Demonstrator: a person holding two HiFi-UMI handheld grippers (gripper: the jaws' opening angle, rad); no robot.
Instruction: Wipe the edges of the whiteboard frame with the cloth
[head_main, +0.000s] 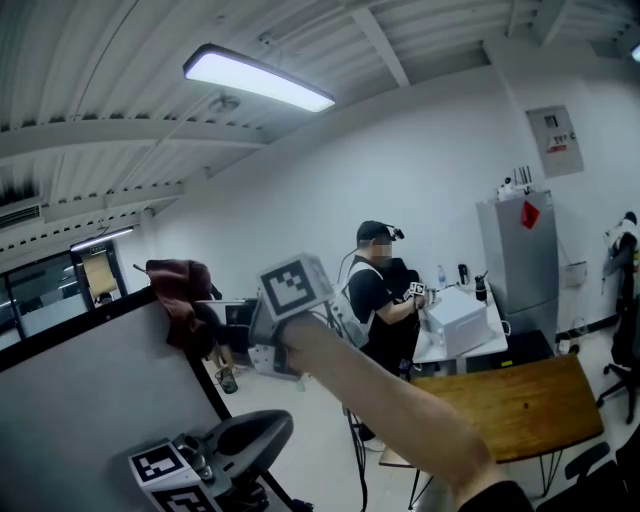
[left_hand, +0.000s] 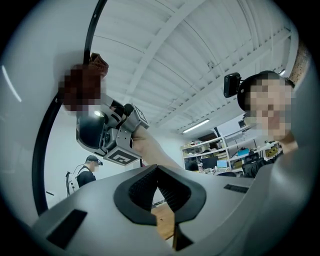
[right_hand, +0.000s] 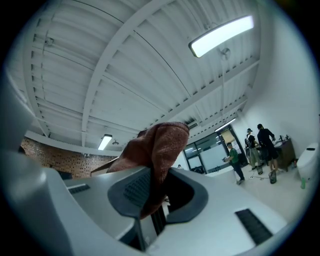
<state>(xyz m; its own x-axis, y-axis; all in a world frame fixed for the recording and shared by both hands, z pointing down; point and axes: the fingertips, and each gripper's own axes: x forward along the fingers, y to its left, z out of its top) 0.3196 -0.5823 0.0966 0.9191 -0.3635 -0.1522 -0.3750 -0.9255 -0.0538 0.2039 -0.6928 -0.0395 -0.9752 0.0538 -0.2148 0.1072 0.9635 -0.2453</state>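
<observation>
The left gripper (left_hand: 158, 174) is low and closest to the person. Its jaws are together with nothing between them, and it is well apart from the work. Higher up, on the raised arm, the right gripper (right_hand: 155, 176) has its jaws clamped on the cloth (right_hand: 159, 142), which stands up out of them in a bunch.

In the head view the cloth lies on the top corner of the whiteboard (head_main: 90, 405), to the left of the right gripper, and it seems to touch the frame (head_main: 75, 330) there. From this corner one edge of the frame goes away to the left and the other goes down toward the person. I think the right gripper is the one to wipe, and it must follow the line of one of these edges.

The board is plain grey. Behind it are a wooden table (head_main: 510, 400), a person (head_main: 380, 290) at a white bench, a grey cabinet (head_main: 520, 260) and a lamp (head_main: 258, 77) on the ribbed ceiling
</observation>
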